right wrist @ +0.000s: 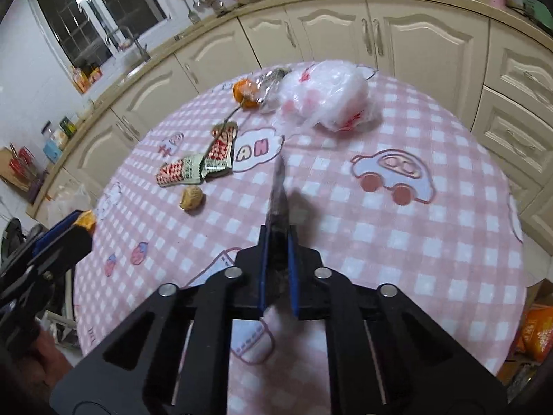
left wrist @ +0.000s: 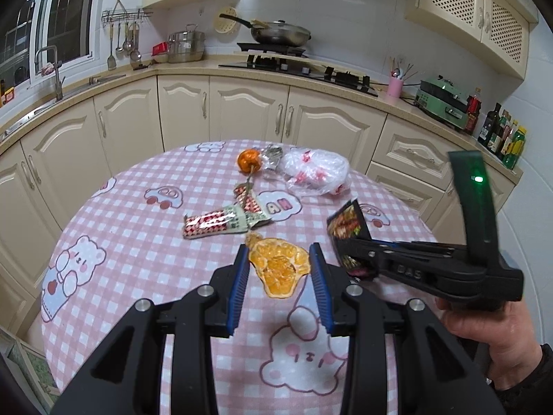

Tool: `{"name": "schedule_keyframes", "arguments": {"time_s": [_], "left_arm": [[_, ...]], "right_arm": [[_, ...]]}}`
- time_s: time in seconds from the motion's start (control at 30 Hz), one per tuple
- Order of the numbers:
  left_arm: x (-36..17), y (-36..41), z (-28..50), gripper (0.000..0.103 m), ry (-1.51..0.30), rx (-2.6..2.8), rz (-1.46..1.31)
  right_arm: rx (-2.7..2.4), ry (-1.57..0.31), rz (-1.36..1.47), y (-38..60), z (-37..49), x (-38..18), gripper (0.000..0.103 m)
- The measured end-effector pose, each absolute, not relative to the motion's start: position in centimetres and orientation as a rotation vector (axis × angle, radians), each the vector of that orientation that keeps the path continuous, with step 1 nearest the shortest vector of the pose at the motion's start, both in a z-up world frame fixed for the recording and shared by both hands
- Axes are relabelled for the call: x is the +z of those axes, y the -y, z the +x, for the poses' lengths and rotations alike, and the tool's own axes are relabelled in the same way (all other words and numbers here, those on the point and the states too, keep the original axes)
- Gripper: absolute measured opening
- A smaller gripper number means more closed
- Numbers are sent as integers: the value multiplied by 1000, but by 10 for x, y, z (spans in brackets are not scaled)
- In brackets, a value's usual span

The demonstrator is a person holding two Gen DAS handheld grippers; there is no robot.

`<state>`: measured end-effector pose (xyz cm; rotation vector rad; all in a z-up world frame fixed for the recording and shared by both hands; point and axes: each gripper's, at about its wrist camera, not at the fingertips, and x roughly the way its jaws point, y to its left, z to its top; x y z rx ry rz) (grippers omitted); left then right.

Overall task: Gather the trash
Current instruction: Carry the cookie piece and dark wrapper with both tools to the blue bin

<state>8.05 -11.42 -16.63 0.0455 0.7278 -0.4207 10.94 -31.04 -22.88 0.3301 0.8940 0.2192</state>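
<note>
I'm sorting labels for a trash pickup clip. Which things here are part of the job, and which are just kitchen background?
Job: orange peel in left gripper; dark snack wrapper in right gripper; checked wrappers; plastic bag; small orange.
Background: wok; steel pot; pink cup; bottles.

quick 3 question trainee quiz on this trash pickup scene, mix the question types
1. True or false: the left gripper has an orange peel between its pads.
2. Multiple choice: what does the right gripper grip? A) a dark printed wrapper B) a spoon C) a glass bottle
3. Fill in: the crumpled white plastic bag lies at the far side of the table, next to a small ______ fruit.

Key: 1 true. 2 A. 3 orange.
</note>
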Motion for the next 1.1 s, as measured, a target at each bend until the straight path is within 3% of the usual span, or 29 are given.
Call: {"name": "schedule_keyframes", "arguments": {"time_s": [0.33,0.37,0.4,0.43,0.47,0.53,0.57,0.6,0.63,0.67,0.7,0.8,1.1], "left_arm": [[-164,148,79,34,-719,-485,64],[-165,149,78,34,-721,-487,66],[-165,151,77,34,-724,-488,67],[-166,151,76,34,-726,-487,68],[-167,150,75,34,-729,-485,69],[-169,149,74,34,-734,-478,71],[-169,147,75,34,-735,-473,71],[-169,145,75,34,-737,-469,71],[-169,143,76,34,-738,-465,69],[-169,142,76,34,-739,-459,67],[-169,140,77,34,-739,-456,66],[-169,139,77,34,-738,-451,65],[-166,164,75,34,-727,-497,79]], "right_arm": [[204,-869,374,358,84,-209,7],[178,-880,362,358,84,-211,15],[168,-888,357,357,85,-214,42],[174,-891,361,356,86,-216,62],[190,-876,368,351,86,-218,74],[226,-875,350,337,88,-220,73],[236,-881,336,331,90,-221,68],[249,-889,307,322,92,-223,48],[256,-905,272,313,96,-226,36],[261,-936,229,302,101,-232,24],[260,-957,186,293,103,-238,20],[273,-945,149,286,100,-235,13],[238,-833,279,346,72,-198,12]]}}
